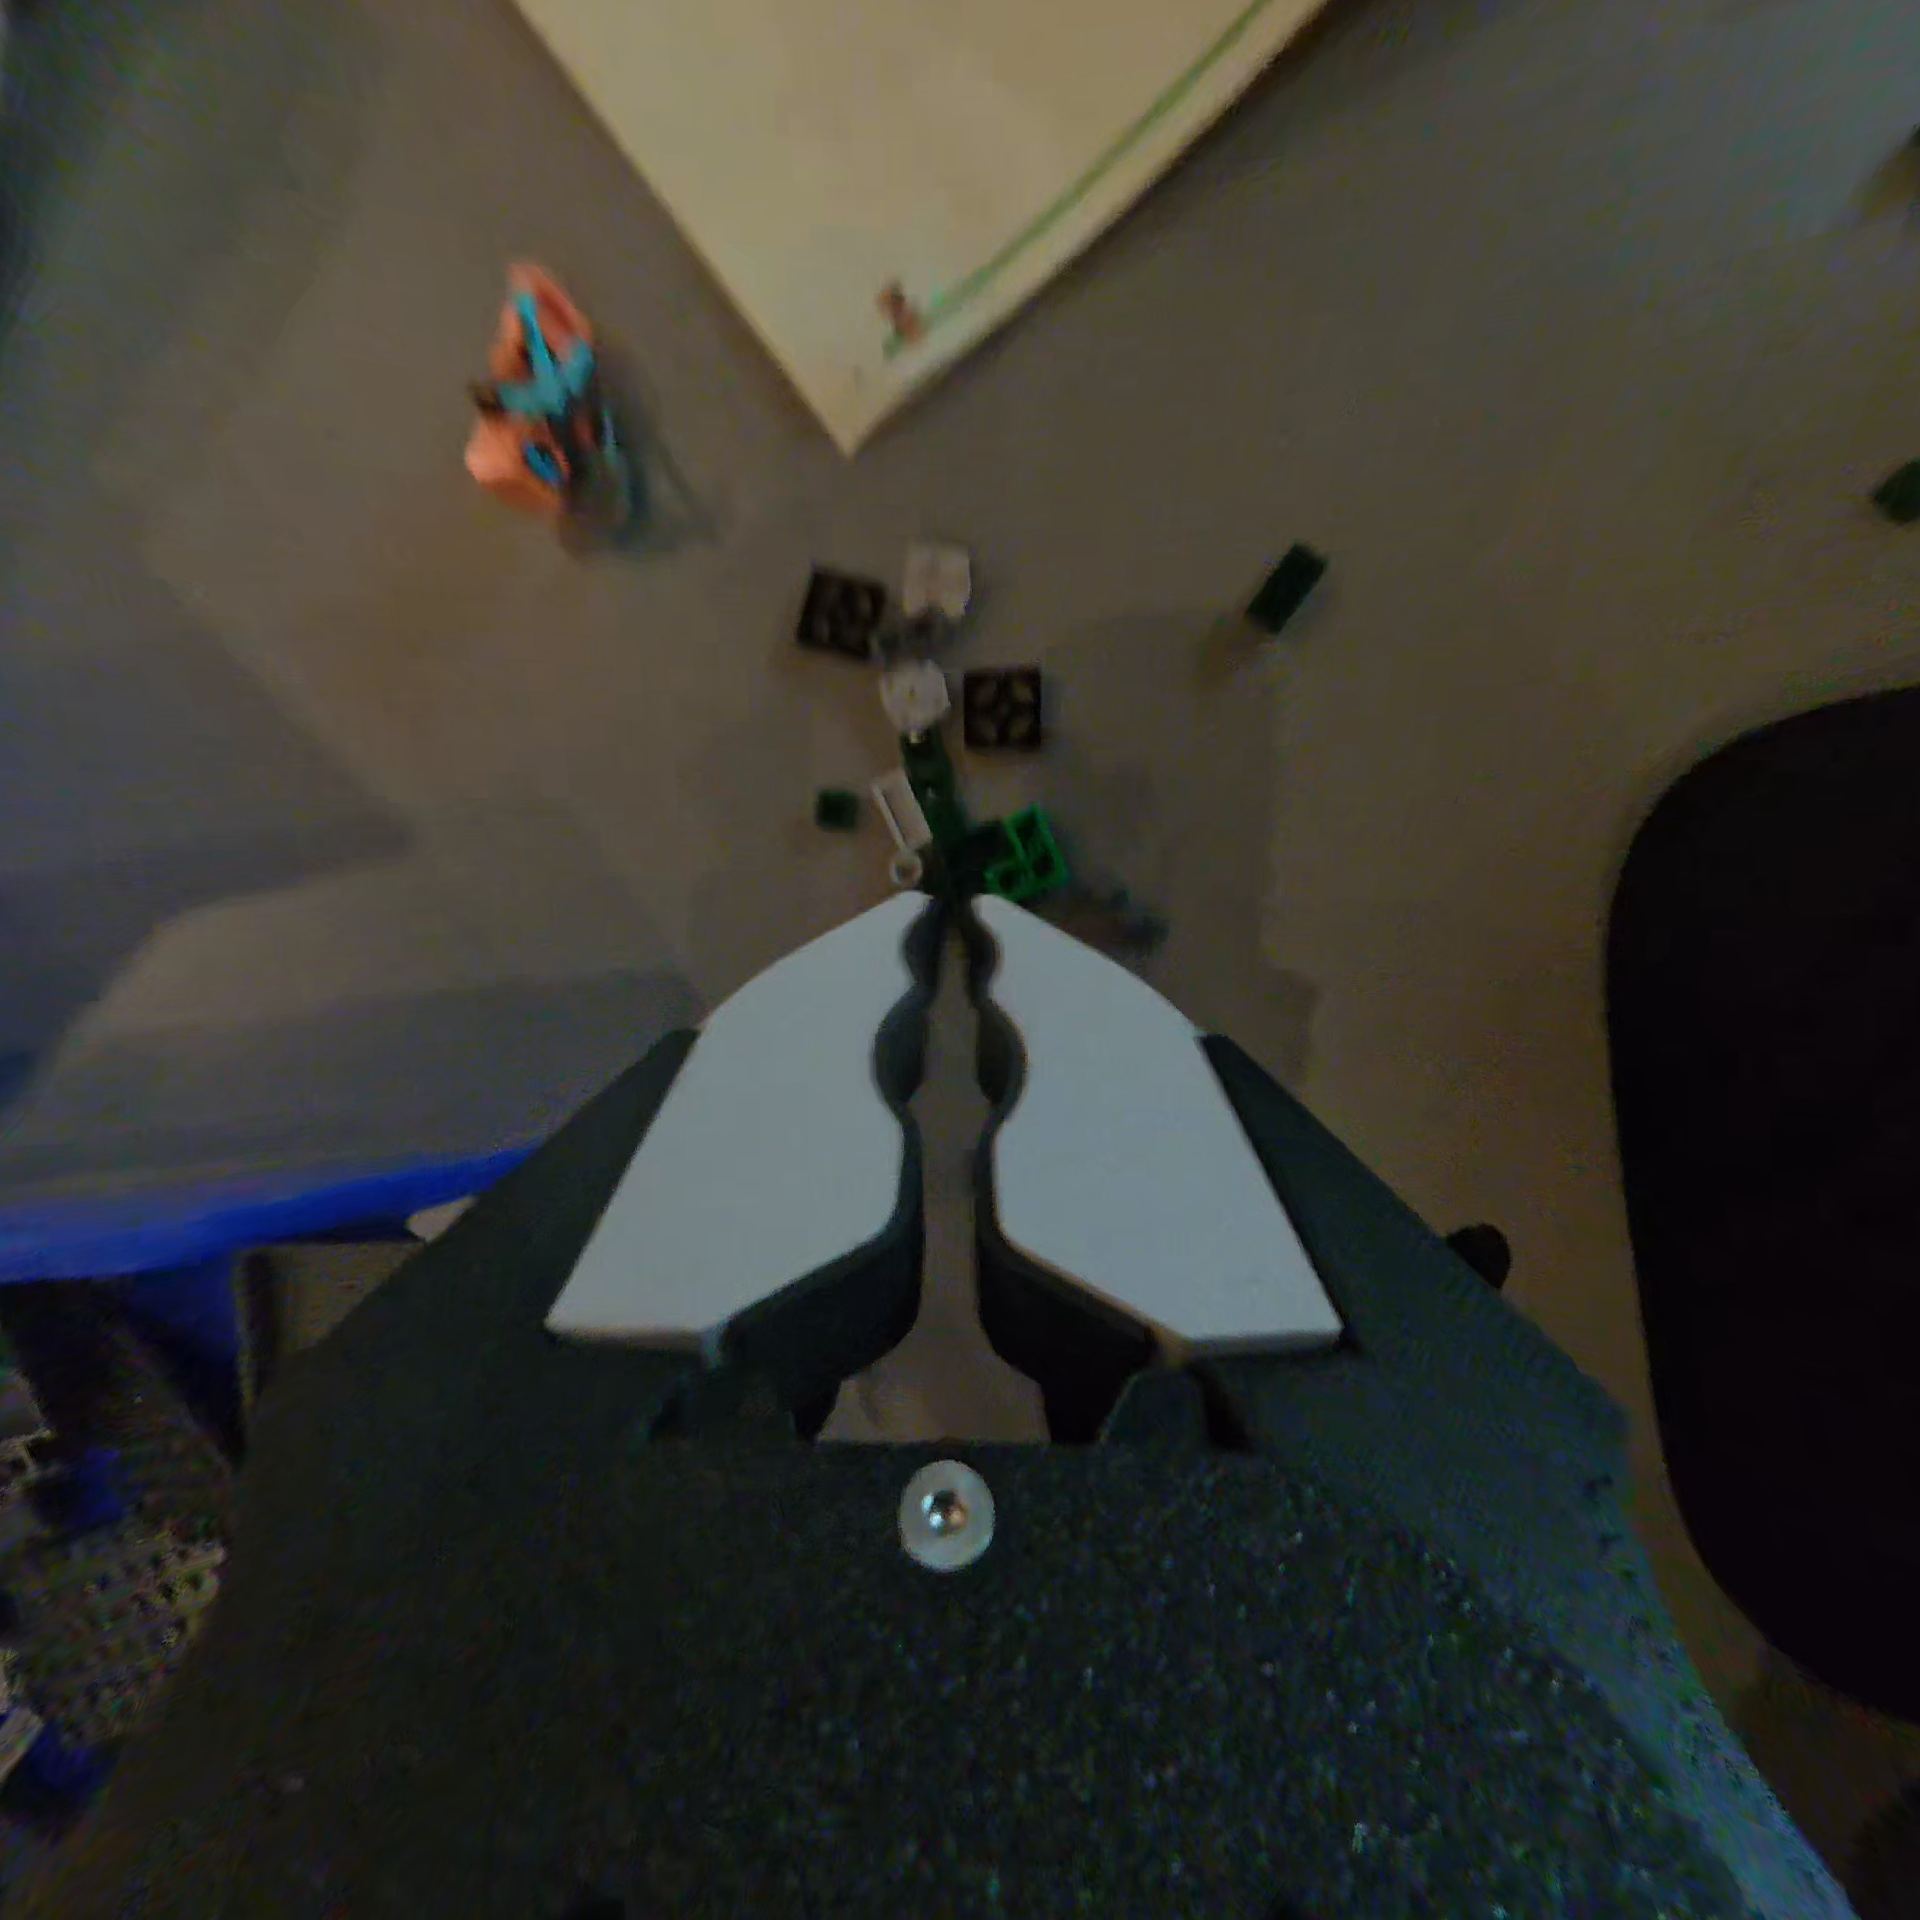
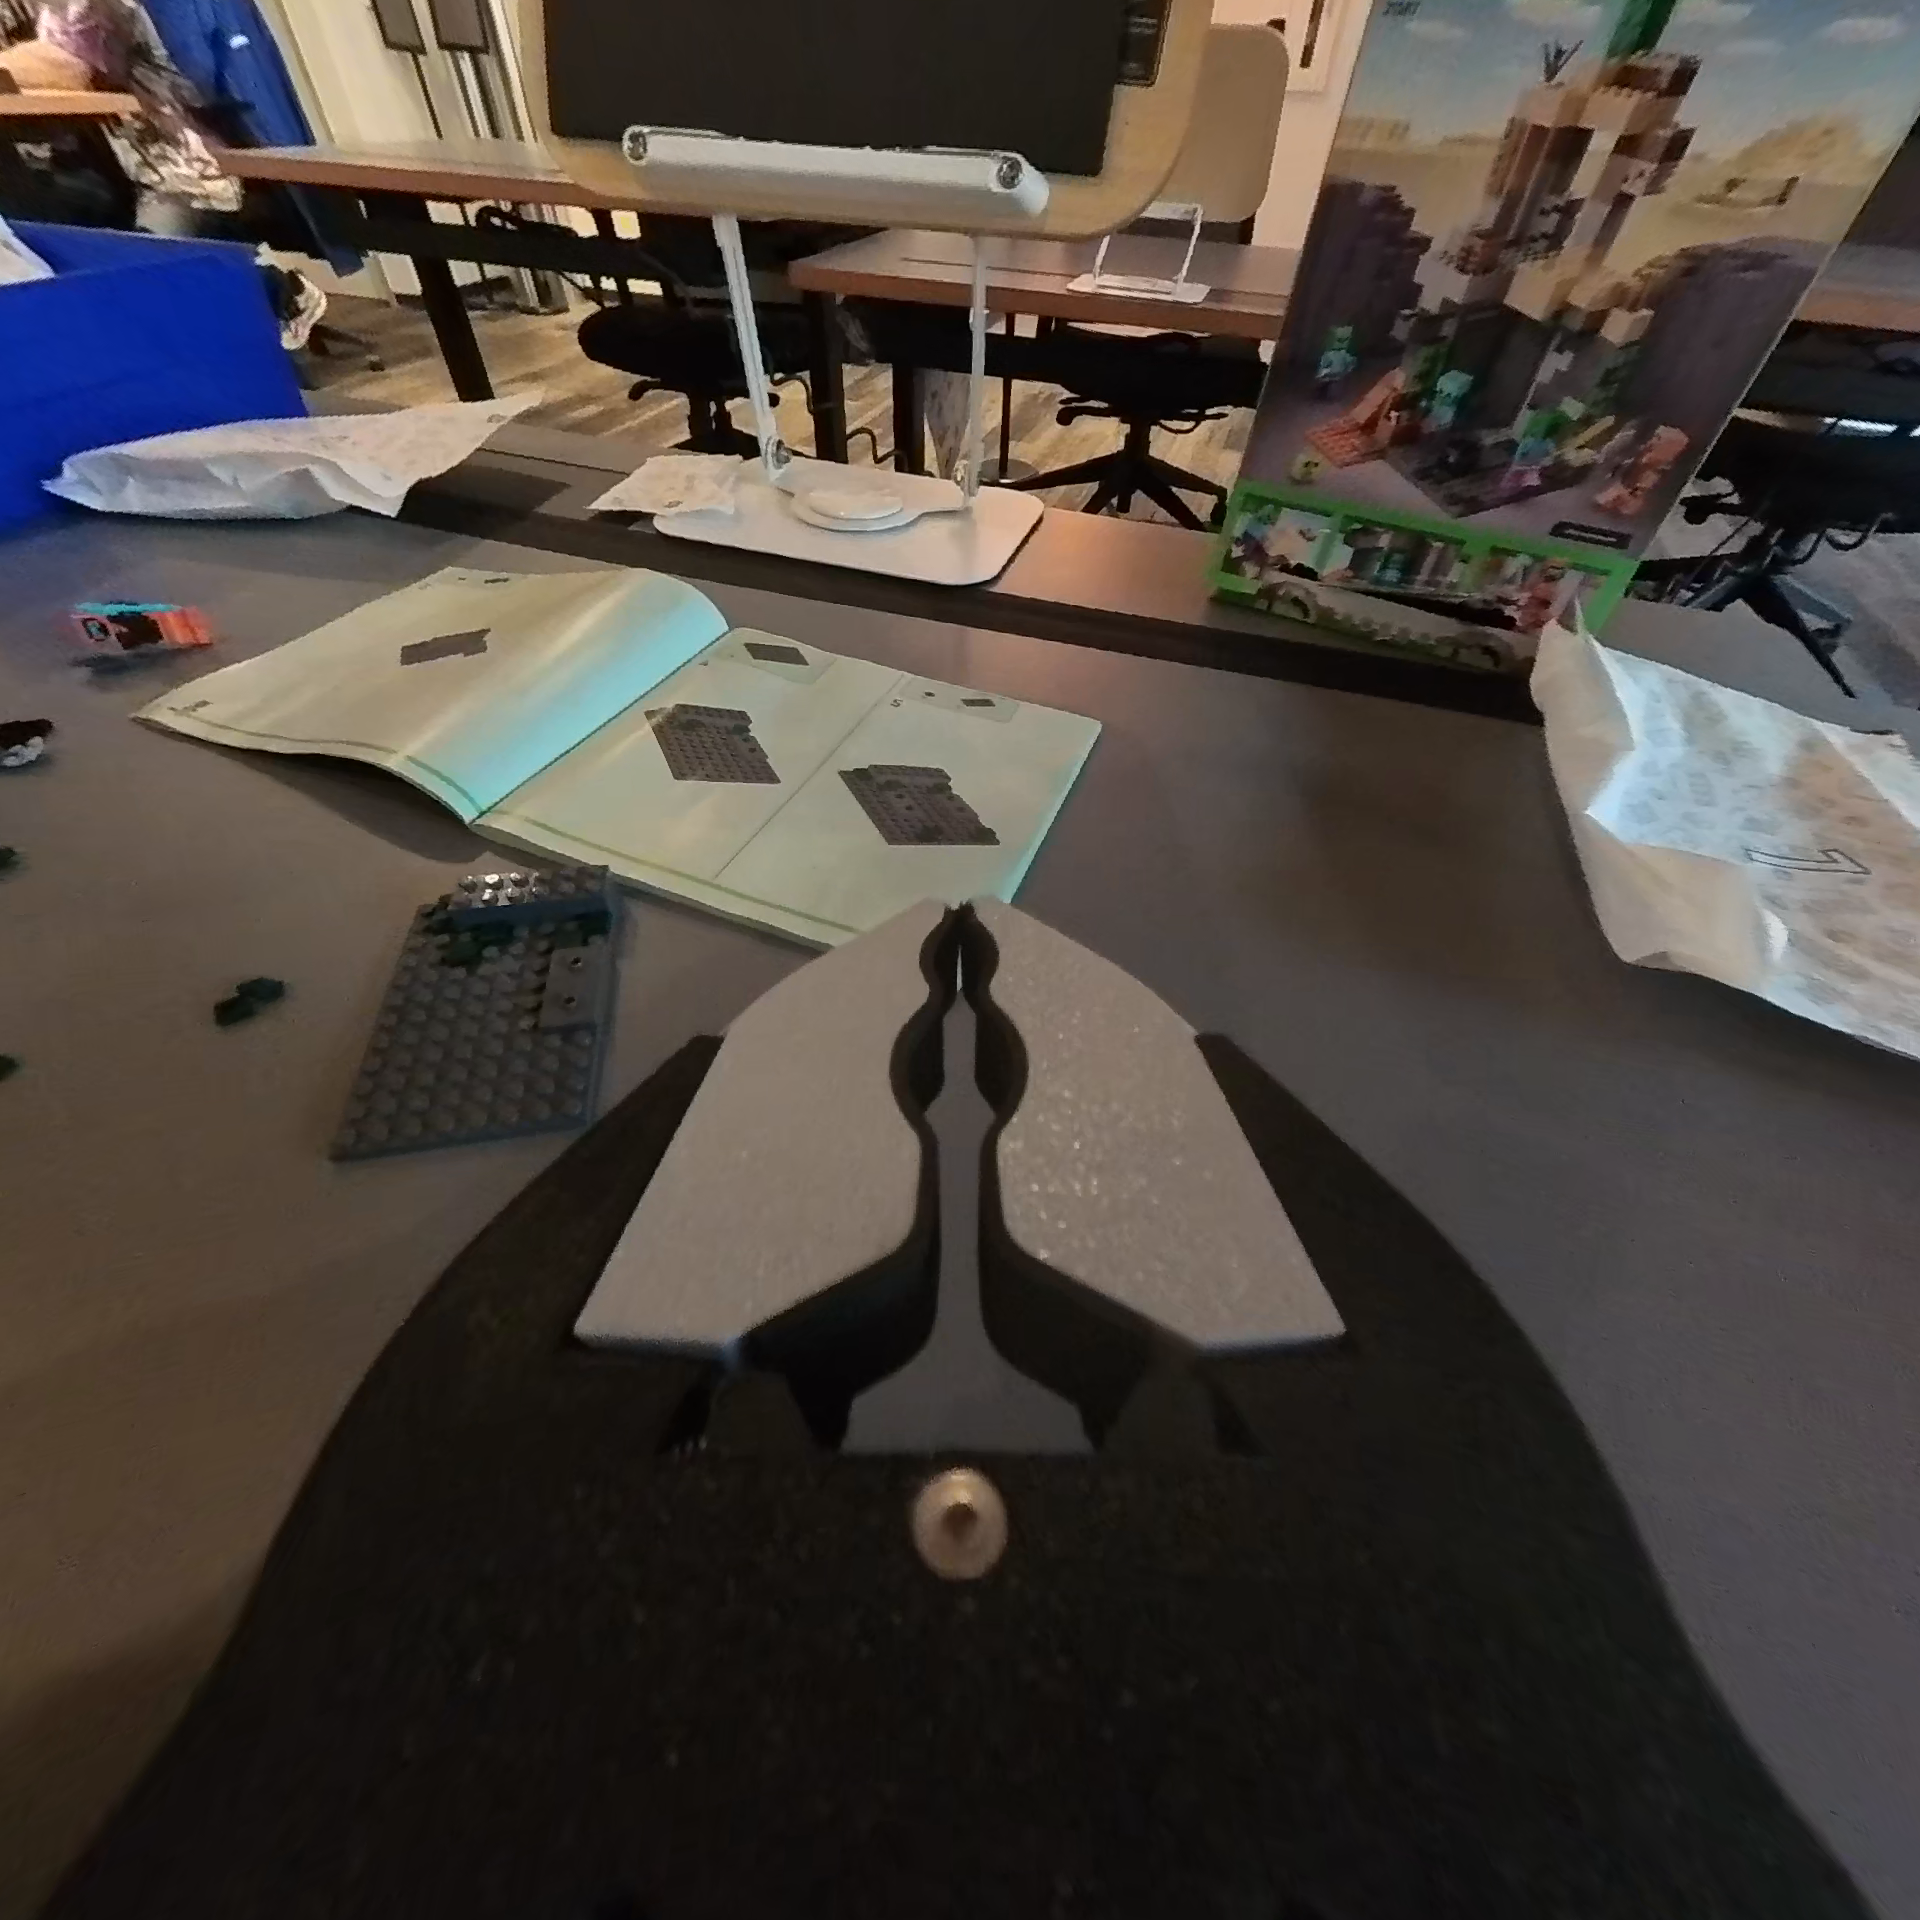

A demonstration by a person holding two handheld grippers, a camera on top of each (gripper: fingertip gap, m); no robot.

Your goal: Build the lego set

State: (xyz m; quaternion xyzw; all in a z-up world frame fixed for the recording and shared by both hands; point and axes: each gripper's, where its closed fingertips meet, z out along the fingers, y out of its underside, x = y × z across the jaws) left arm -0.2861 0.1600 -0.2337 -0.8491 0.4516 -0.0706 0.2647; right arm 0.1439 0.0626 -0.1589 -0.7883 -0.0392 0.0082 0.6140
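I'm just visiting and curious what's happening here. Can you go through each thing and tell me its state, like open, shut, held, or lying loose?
Left claw: shut on dark green piece.
Right claw: shut, nothing in it.
Instruction booklet: open, flat on the table.
Grey baseplate: flat, a few pieces attached at its far end.
Set box: standing upright.
Paper bag: crumpled, lying flat.

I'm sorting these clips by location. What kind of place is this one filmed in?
Probably an office or shared workspace. Behind the grey table stand long desks with wheeled office chairs and a monitor on a white stand.
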